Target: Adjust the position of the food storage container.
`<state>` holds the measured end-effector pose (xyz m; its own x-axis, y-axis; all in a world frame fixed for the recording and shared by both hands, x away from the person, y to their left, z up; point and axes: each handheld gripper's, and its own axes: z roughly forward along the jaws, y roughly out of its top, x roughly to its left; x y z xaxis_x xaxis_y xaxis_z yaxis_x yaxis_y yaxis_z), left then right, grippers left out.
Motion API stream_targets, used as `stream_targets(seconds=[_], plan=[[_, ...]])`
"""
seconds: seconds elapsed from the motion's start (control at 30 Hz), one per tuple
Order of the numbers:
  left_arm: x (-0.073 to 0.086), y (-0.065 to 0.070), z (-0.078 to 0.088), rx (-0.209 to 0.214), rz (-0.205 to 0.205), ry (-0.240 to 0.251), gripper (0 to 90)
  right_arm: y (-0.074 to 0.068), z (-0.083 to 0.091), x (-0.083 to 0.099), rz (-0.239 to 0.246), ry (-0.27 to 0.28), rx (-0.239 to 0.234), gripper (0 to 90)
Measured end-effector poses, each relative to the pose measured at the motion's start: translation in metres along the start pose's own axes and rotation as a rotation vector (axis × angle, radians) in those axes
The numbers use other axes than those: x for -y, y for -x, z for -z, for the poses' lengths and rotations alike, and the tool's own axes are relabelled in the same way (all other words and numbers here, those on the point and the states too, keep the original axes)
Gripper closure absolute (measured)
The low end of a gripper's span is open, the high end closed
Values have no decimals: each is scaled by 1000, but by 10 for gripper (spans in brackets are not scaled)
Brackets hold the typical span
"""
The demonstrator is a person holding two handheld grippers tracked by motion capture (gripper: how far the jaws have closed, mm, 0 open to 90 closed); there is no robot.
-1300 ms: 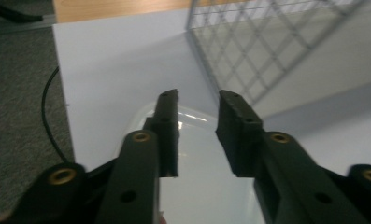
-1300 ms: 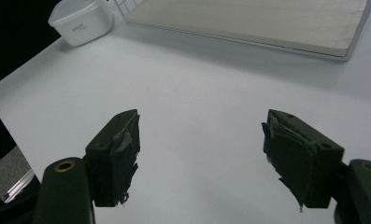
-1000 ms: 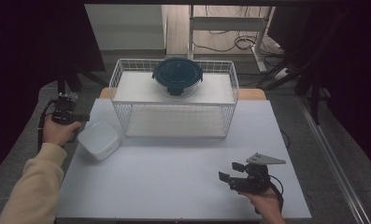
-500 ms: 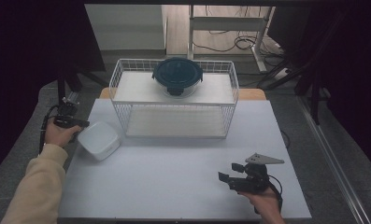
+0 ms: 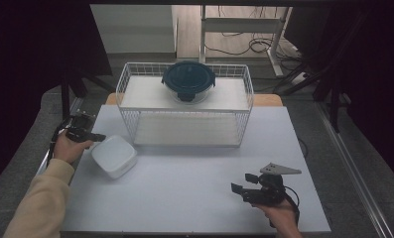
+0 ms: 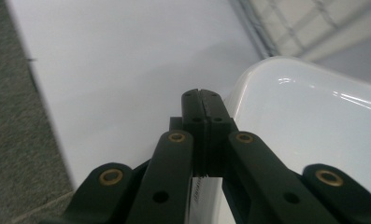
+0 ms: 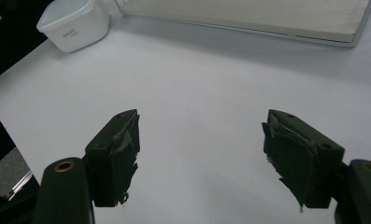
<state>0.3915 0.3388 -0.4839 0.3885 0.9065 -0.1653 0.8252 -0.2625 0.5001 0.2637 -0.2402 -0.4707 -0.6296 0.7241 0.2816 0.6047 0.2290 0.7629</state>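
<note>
White container (image 5: 114, 155) is being seen on the table's (image 5: 194, 198) left part, before the wire basket (image 5: 184, 106) | left gripper (image 5: 96, 137), jaws pressed together, is being held just beside its left edge, nearer | right gripper (image 5: 243, 189), jaws spread and empty, is being kept well apart

**Black grippers, cream sleeve**

At the lower left of the high view, a cream long sleeve (image 5: 38, 203) covers the person's left forearm down to the wrist. The left gripper (image 5: 91, 136) is matt black, with brass-ringed pivot holes on its linkage arms in its own view. The right gripper (image 5: 240, 187), lower right, is black too, carries a grey three-cornered plate (image 5: 280, 169) and trails a black cable (image 5: 294, 198). Its pads (image 7: 122, 154) wear ragged, torn black tape.
</note>
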Motion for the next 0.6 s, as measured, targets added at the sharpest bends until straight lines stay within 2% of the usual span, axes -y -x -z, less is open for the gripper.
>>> stream_targets(seconds=[0.27, 0.4, 0.5, 0.6], plan=[[4, 42, -4, 88, -72, 7, 900, -3, -2, 0, 5, -7, -6, 265], [4, 62, -6, 103, -117, -5, 900, -4, -2, 0, 4, -8, -6, 264], [4, 77, -7, 130, -154, -8, 900, -4, -2, 0, 1, -11, -5, 264], [4, 88, -9, 144, -176, -9, 900, -3, -2, 1, 4, -13, -4, 264]])
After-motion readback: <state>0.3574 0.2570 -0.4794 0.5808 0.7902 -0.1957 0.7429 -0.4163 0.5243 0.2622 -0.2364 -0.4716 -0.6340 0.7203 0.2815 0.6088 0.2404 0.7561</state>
